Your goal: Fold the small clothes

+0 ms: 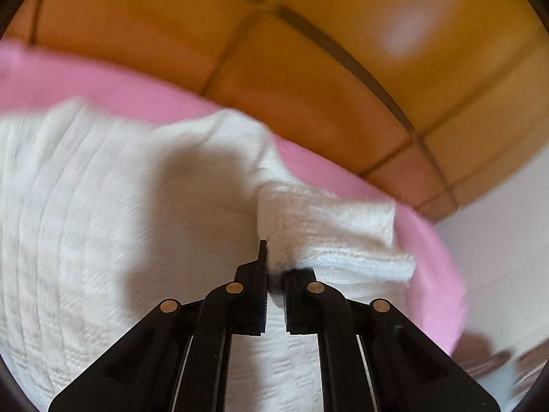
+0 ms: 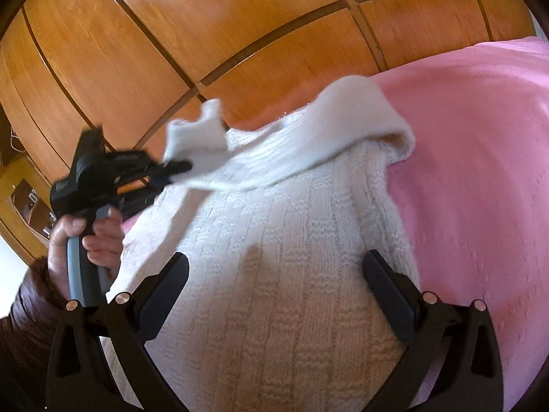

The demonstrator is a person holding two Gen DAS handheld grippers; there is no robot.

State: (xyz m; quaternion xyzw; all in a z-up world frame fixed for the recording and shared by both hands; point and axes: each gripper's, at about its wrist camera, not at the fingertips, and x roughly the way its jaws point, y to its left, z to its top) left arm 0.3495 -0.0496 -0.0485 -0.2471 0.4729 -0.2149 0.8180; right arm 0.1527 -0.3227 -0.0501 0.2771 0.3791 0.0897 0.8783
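Observation:
A small white knitted sweater lies on a pink blanket; it also shows in the left wrist view. My left gripper is shut on the sweater's sleeve cuff and holds it lifted. In the right wrist view the left gripper shows at the left, pulling the sleeve across the sweater body. My right gripper is open and empty, its fingers spread just above the sweater's lower body.
A wooden panelled wardrobe stands behind the bed; it also fills the top of the left wrist view. The pink blanket spreads out to the right of the sweater. The person's hand holds the left gripper's handle.

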